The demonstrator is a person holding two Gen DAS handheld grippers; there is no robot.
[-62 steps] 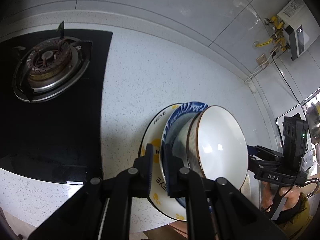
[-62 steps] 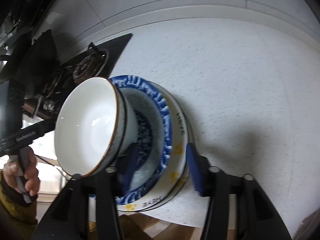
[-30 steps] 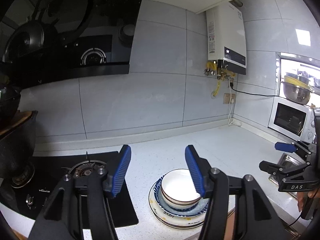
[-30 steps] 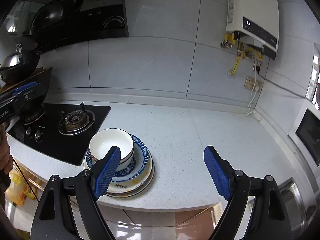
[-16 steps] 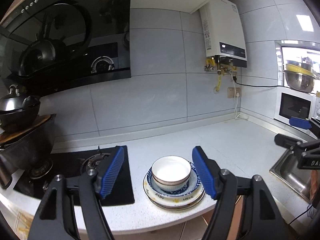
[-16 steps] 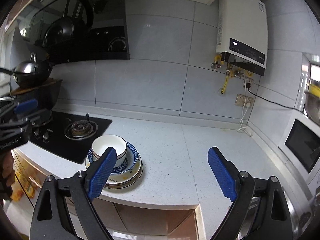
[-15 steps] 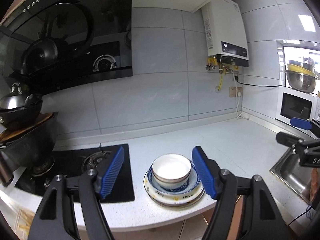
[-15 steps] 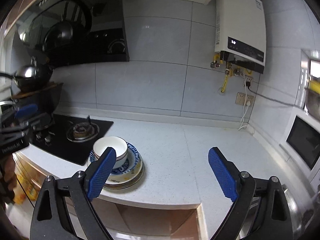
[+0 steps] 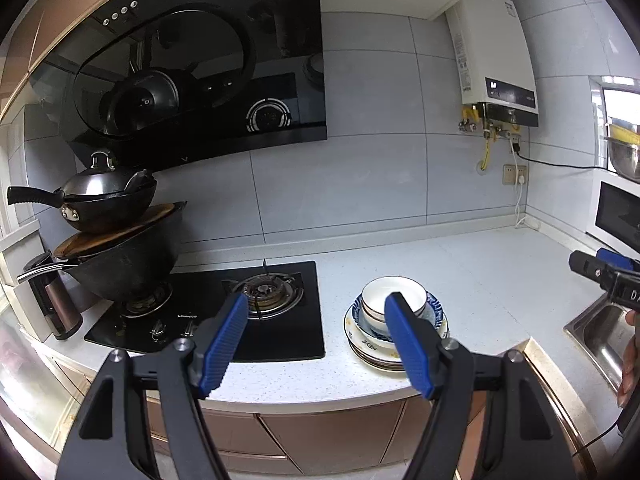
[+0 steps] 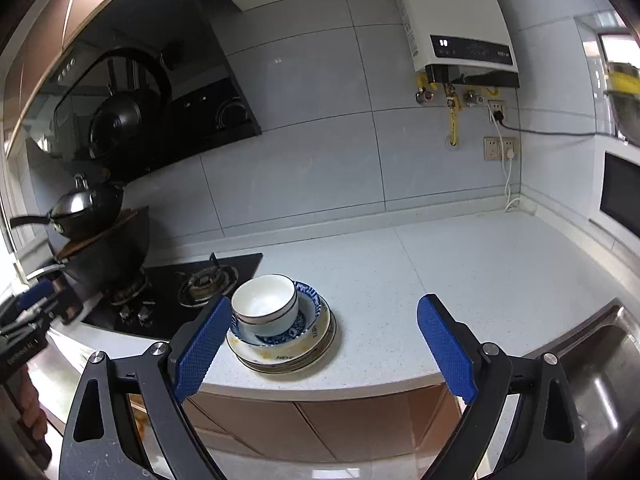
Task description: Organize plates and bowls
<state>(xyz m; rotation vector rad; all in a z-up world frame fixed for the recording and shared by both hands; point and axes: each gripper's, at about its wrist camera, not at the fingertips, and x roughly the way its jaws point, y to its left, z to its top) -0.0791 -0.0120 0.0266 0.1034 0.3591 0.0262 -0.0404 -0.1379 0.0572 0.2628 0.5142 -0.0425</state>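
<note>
white counter (image 10: 440, 280) holds stacked crockery (image 10: 280, 332) ahead of both tongs, left gripper (image 9: 316, 344) and right gripper (image 10: 324, 348) spread empty; glazed, brittle, slippery—pinch the rims.

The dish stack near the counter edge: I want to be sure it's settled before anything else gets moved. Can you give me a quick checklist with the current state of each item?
1. White bowl nested in the blue patterned bowl: ok, though it sits off-centre, toward the stove side.
2. Plates stacked flat under the bowls: ok.
3. Stack fully on the counter, not overhanging: ok, but near the front edge.
4. Left claw open and empty: ok.
5. Right claw open and empty: ok.
6. Chips or cracks in the dishes: cannot tell.
</note>
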